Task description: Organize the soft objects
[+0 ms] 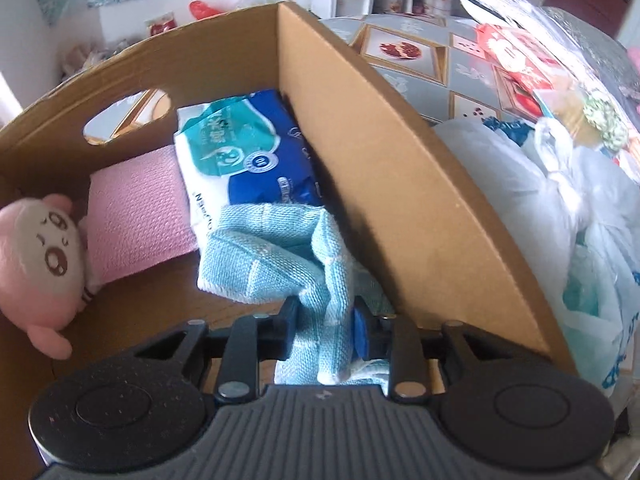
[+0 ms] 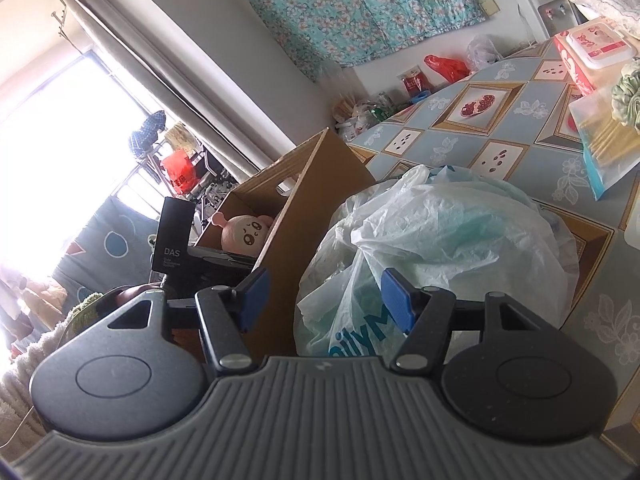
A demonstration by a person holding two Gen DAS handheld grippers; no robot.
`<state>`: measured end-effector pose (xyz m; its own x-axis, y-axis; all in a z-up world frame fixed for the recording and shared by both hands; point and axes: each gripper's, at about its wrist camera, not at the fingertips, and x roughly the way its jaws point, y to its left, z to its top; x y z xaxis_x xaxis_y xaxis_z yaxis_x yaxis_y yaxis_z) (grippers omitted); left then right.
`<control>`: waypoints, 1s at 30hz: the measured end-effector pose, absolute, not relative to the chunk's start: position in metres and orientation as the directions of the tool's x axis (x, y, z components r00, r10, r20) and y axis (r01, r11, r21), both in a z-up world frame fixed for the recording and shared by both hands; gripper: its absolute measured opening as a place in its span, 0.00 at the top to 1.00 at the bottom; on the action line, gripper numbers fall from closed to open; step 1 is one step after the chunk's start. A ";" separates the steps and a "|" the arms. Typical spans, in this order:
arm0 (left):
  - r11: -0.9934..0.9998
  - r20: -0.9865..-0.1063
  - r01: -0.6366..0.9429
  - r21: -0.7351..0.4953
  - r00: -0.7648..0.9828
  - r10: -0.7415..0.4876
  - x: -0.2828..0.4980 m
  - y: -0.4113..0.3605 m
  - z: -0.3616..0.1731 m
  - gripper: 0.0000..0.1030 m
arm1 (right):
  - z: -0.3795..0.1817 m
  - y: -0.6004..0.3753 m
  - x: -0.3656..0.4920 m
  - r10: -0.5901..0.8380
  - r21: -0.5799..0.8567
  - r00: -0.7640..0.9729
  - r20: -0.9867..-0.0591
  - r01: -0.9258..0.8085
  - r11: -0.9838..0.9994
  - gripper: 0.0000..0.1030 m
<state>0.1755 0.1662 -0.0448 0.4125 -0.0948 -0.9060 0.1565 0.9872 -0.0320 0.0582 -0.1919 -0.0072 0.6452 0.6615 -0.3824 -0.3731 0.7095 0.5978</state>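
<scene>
left tongs (image 1: 326,322): pinching pale blue woven cloth (image 1: 272,256) over brown cardboard box (image 1: 400,200), beside pink knitted pad (image 1: 140,216), tissue pack (image 1: 248,152), pink plush toy (image 1: 36,260) | right tongs (image 2: 324,300): spread, nothing held, facing crumpled white plastic bag (image 2: 440,240) on tabletop (image 2: 500,120) beside the box

Grey ribbed body, black blue-padded fingers (image 2: 252,292)
</scene>
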 end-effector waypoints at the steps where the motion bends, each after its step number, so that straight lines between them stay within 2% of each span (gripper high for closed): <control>1: 0.990 -0.907 0.138 -0.039 0.410 -0.093 0.175 0.169 -0.043 0.60 | -0.007 -0.192 0.058 0.660 0.599 0.647 -0.382 -0.370 0.710 0.39; 2: 0.992 -0.909 0.116 -0.042 0.408 -0.086 0.175 0.172 -0.042 0.53 | -0.007 -0.193 0.058 0.658 0.599 0.649 -0.382 -0.367 0.711 0.39; 5: 0.996 -0.902 0.065 -0.069 0.422 -0.090 0.172 0.182 -0.035 0.40 | -0.009 -0.195 0.059 0.654 0.604 0.652 -0.382 -0.359 0.711 0.38; 10: 0.987 -0.880 -0.011 -0.159 0.455 -0.136 0.165 0.197 -0.019 0.33 | -0.011 -0.197 0.056 0.650 0.612 0.655 -0.385 -0.346 0.711 0.37; 15: 0.980 -0.838 -0.065 -0.190 0.531 -0.127 0.150 0.201 0.008 0.29 | -0.009 -0.204 0.045 0.636 0.611 0.677 -0.371 -0.339 0.716 0.34; 20: 0.972 -0.754 -0.089 -0.218 0.648 -0.110 0.118 0.194 0.047 0.18 | -0.008 -0.215 0.025 0.601 0.597 0.717 -0.354 -0.322 0.735 0.24; 26: 0.977 -0.628 -0.012 -0.211 0.768 -0.126 0.070 0.156 0.089 0.08 | -0.020 -0.235 -0.008 0.529 0.595 0.782 -0.330 -0.262 0.759 0.17; 30: 0.969 -0.543 0.090 -0.230 0.814 -0.205 0.049 0.119 0.102 0.05 | -0.028 -0.251 -0.031 0.470 0.587 0.825 -0.315 -0.220 0.779 0.17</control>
